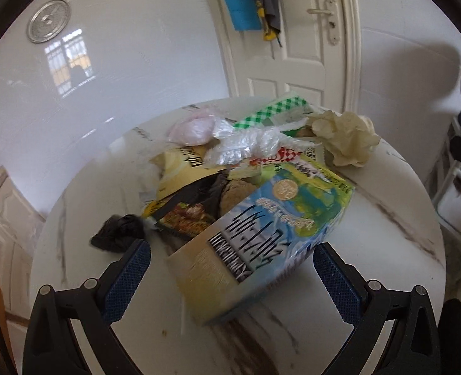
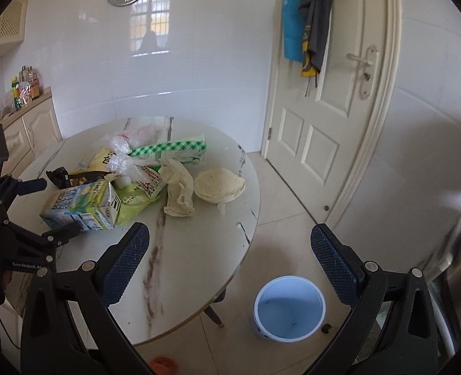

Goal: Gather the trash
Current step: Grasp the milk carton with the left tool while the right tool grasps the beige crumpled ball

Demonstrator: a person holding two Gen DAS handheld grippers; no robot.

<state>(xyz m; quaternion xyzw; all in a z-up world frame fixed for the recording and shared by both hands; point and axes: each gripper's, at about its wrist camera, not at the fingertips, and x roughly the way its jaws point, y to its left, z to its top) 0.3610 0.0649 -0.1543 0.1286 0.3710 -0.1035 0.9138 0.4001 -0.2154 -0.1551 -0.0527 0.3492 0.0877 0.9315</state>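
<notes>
A heap of trash lies on the round marble table (image 2: 199, 250). It holds a blue-green milk carton (image 1: 261, 228) on its side, a yellow snack wrapper (image 1: 183, 168), clear plastic bags (image 1: 246, 143), a green-check pack (image 1: 274, 109), a crumpled cream paper (image 1: 343, 137) and a black scrap (image 1: 118, 234). My left gripper (image 1: 230, 245) is open, with one finger on either side of the carton's near end and not touching it. From the right wrist view the left gripper (image 2: 58, 206) brackets the carton (image 2: 80, 206). My right gripper (image 2: 229, 228) hangs open and empty over the table's near edge.
A light-blue bucket (image 2: 289, 309) stands on the tiled floor beside the table, below my right gripper. A white door (image 2: 324, 125) with hanging clothes is behind. Cabinets (image 2: 37, 128) line the left wall. A small orange object (image 2: 165, 364) lies on the floor.
</notes>
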